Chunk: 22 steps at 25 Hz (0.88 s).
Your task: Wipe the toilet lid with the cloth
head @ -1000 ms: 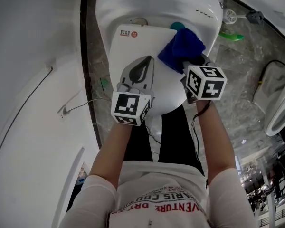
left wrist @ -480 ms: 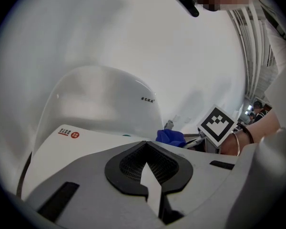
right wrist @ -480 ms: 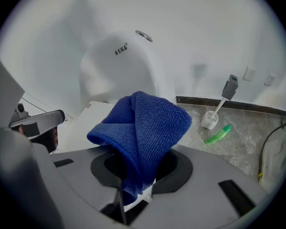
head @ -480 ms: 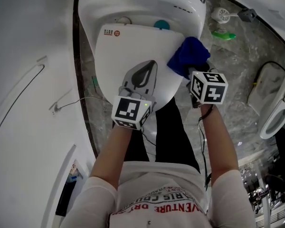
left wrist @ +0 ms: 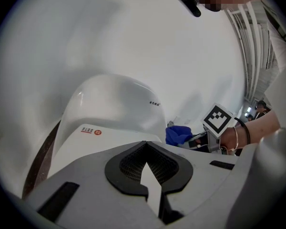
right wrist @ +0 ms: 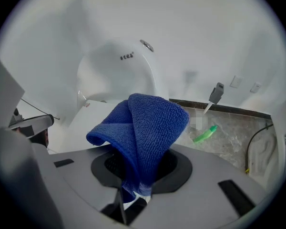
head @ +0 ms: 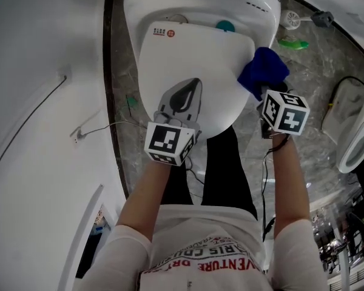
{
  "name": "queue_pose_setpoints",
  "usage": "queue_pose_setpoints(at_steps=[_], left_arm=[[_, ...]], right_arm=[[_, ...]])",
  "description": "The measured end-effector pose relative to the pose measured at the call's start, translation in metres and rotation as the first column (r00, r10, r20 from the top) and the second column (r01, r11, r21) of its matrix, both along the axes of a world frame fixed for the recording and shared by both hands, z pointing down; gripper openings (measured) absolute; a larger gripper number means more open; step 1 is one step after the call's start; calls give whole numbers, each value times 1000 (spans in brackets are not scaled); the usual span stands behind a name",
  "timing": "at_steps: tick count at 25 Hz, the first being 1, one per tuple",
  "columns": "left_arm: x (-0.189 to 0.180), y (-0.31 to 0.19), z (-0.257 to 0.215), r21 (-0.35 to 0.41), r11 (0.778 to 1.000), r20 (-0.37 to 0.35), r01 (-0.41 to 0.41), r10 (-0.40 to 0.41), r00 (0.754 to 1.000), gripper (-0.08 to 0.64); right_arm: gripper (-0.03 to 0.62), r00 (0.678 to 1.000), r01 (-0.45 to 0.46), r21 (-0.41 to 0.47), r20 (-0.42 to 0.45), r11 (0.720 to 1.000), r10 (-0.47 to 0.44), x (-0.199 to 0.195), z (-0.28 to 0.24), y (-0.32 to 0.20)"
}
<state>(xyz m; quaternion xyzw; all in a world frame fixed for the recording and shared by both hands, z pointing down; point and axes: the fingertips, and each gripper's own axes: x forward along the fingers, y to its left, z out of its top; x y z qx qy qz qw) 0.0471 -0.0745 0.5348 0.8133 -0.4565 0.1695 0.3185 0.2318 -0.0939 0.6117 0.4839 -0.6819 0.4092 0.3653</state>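
Cloth (head: 264, 70) moved right off lid (head: 194, 59), clamped in R tool (right wrist: 133, 194)

Your left gripper (left wrist: 145, 146) has its jaws together with nothing between them, above the white toilet lid (left wrist: 93, 140). At three o'clock from its tips, your right gripper (left wrist: 190, 140) grips the blue cloth (left wrist: 177, 134).

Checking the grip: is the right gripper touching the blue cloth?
Touching. The right gripper view shows the blue cloth pinched between the jaws of the right gripper.
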Motion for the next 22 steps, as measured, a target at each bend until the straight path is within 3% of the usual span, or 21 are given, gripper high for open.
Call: queue_pose_setpoints(at_steps=[3, 9, 15, 22], left_arm=[[-32, 13, -8, 6, 1000, -5, -22, 22, 1000, 5], [-124, 34, -9, 4, 998, 30, -66, 66, 997, 5], [-221, 38, -6, 9, 999, 75, -34, 34, 997, 5], [-281, 40, -5, 21, 1000, 95, -13, 11, 995, 5]], right_arm=[[87, 1000, -13, 42, 3, 999, 13, -38, -20, 9], [87, 998, 19, 50, 57, 999, -21, -161, -37, 34], [87, 988, 85, 29, 130, 996, -88, -283, -33, 46], [87, 972, 138, -3, 192, 990, -135, -371, -11, 53]])
